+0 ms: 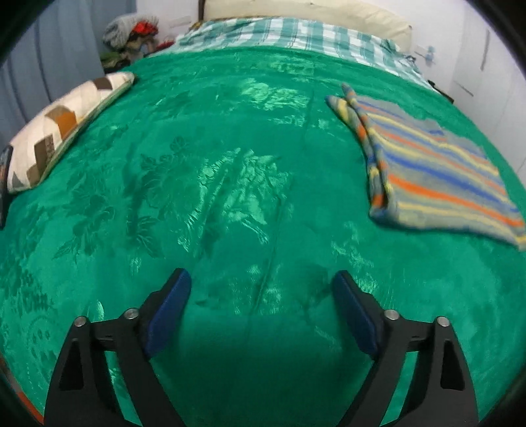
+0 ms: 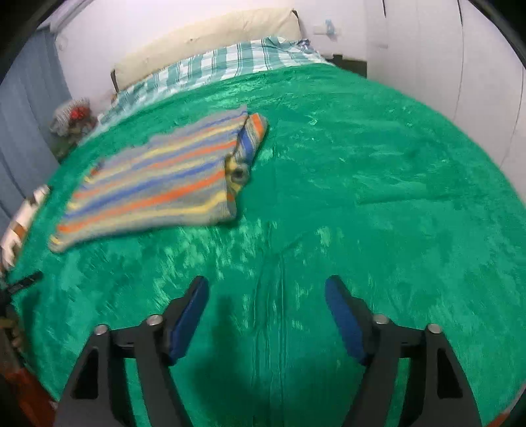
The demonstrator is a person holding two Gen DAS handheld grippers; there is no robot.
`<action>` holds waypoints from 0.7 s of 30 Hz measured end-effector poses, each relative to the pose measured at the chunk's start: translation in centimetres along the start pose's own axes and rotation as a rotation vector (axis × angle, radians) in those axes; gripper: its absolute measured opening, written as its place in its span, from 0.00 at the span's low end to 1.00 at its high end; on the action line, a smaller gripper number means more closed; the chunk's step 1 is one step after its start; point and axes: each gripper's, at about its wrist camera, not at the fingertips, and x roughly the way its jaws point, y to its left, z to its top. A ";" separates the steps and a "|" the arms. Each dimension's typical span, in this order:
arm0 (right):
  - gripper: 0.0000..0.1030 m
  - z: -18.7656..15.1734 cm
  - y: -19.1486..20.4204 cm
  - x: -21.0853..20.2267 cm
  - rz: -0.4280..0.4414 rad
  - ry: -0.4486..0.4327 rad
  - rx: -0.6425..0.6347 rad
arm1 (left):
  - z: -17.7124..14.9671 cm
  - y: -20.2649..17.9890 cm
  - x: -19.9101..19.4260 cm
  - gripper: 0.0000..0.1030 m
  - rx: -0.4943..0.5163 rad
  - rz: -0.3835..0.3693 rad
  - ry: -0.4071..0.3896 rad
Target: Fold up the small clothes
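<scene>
A small striped garment (image 1: 437, 167) in grey, blue, orange and yellow lies folded flat on the green bedspread (image 1: 230, 170). In the left wrist view it is at the right, beyond and right of my left gripper (image 1: 261, 279), which is open and empty above the bedspread. In the right wrist view the garment (image 2: 154, 184) lies at the upper left with a folded sleeve (image 2: 251, 138) beside it. My right gripper (image 2: 266, 284) is open and empty, well short of the garment.
A patterned cushion (image 1: 62, 128) lies at the bed's left edge. A checked sheet (image 1: 289, 33) and a cream pillow (image 1: 315, 13) are at the head of the bed. A pile of clothes (image 1: 131, 36) sits beyond the far left corner. White walls (image 2: 443, 65) stand at the right.
</scene>
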 end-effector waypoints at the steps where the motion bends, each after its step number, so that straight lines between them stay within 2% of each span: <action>1: 0.75 -0.4 0.2 0.4 -0.014 0.012 -0.011 | -0.2 -0.4 -0.1 0.93 0.014 0.006 0.002; 3: 0.78 -1.3 0.9 1.5 -0.031 0.048 -0.042 | -0.5 -1.0 0.2 0.95 0.035 0.027 0.008; 9: 0.87 -2.3 1.3 2.5 -0.054 0.036 -0.091 | -0.9 -0.7 0.3 0.97 0.032 0.008 0.003; 21: 0.93 -3.1 1.6 2.4 -0.090 0.003 -0.125 | -1.4 -1.0 0.2 0.98 0.054 0.024 -0.022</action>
